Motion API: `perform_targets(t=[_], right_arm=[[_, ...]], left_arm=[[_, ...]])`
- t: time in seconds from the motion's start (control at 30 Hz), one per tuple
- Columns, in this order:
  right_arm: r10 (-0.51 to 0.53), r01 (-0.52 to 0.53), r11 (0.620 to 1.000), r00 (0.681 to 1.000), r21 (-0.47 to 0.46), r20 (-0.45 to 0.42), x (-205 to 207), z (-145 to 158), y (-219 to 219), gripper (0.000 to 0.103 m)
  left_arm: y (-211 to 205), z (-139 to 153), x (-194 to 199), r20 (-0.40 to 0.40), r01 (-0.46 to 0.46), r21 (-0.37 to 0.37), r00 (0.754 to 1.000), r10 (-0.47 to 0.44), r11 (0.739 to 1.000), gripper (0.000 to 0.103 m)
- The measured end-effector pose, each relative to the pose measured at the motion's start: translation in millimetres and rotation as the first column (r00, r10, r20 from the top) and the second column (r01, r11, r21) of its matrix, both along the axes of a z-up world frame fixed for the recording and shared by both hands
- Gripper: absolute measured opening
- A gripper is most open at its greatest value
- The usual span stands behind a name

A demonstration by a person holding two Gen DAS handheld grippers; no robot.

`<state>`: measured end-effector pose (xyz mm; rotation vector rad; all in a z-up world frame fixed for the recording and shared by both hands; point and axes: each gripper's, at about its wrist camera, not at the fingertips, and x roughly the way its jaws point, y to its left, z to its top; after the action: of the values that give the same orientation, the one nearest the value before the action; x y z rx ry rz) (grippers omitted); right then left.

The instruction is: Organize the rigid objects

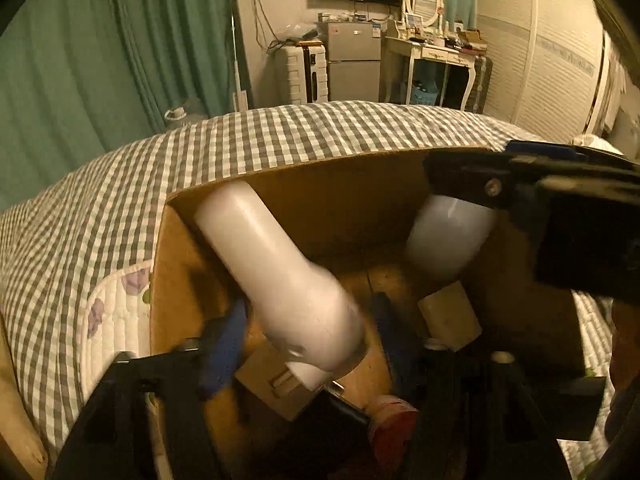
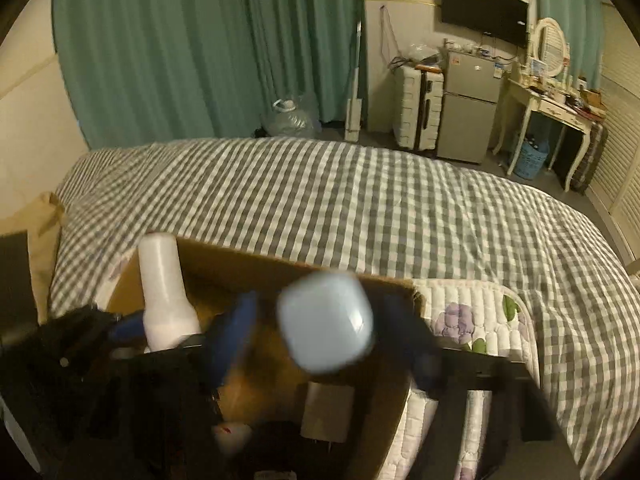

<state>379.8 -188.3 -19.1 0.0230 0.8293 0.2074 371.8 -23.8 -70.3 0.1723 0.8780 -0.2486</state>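
Observation:
An open cardboard box [image 1: 188, 264] sits on the checked bed; it also shows in the right wrist view [image 2: 384, 408]. My left gripper [image 1: 308, 332] is over the box, its blue fingers [image 1: 224, 344] spread wide either side of a white bottle [image 1: 276, 276] that leans on the box's far wall, blurred. My right gripper [image 2: 320, 332] is over the box with blue fingers [image 2: 232, 340] apart around a pale blue rounded container [image 2: 326, 320], which looks loose and blurred. That container [image 1: 448, 236] shows under the right gripper in the left wrist view.
Inside the box lie a small cardboard box [image 1: 280, 388], a beige block [image 1: 450, 316], a red-and-white item [image 1: 392, 420] and a dark object. A floral quilted pad [image 2: 472, 320] lies under the box. Beyond the bed stand a suitcase [image 2: 416, 108], fridge and dressing table.

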Motion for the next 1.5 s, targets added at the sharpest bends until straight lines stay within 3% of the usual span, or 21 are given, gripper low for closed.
perform_targets(t=[0.07,0.23,0.4,0.57,0.7,0.77,0.83,0.93,1.03,1.2,1.37,1.5], right_arm=[[-0.029,0.029,1.000,1.000,-0.009,0.011,-3,10,0,0.086],[-0.070,0.071,0.997,0.997,-0.029,0.030,-27,49,-9,0.086],[-0.093,0.097,0.995,0.991,-0.033,0.098,-78,119,-21,0.086],[-0.124,0.135,0.990,0.976,-0.048,0.181,-135,182,-25,0.088],[-0.133,0.152,0.987,0.958,-0.057,0.253,-184,223,-27,0.095],[-0.140,0.163,0.985,0.952,-0.063,0.274,-204,234,-28,0.103],[-0.153,0.180,0.981,0.949,-0.077,0.275,-222,241,-28,0.103],[-0.147,0.177,0.981,0.944,-0.078,0.296,-254,242,-25,0.103],[-0.128,0.155,0.986,0.933,-0.057,0.337,-281,230,-22,0.103],[-0.150,0.174,0.984,0.912,-0.029,0.381,-317,174,-22,0.103],[-0.110,0.124,0.992,0.903,-0.005,0.416,-320,123,-14,0.103],[-0.102,0.127,0.991,0.903,-0.033,0.418,-305,95,-13,0.103]], left_arm=[[2,11,-8,0.033,-0.027,0.027,0.999,0.026,0.999,0.099],[10,54,-37,0.079,-0.047,0.009,0.996,0.046,0.999,0.099],[25,127,-84,0.180,-0.067,-0.029,0.981,0.071,0.997,0.102],[45,189,-142,0.291,-0.102,-0.064,0.950,0.116,0.993,0.103],[62,214,-185,0.340,-0.117,-0.096,0.930,0.143,0.988,0.103],[69,219,-203,0.356,-0.115,-0.113,0.923,0.148,0.987,0.103],[73,222,-219,0.378,-0.114,-0.116,0.914,0.150,0.987,0.103],[80,221,-244,0.425,-0.127,-0.135,0.888,0.174,0.983,0.103],[84,212,-257,0.435,-0.133,-0.154,0.880,0.188,0.979,0.103],[86,182,-276,0.471,-0.161,-0.167,0.853,0.222,0.973,0.103],[76,141,-272,0.500,-0.152,-0.163,0.839,0.214,0.975,0.103],[70,109,-261,0.458,-0.161,-0.159,0.862,0.217,0.974,0.103]])
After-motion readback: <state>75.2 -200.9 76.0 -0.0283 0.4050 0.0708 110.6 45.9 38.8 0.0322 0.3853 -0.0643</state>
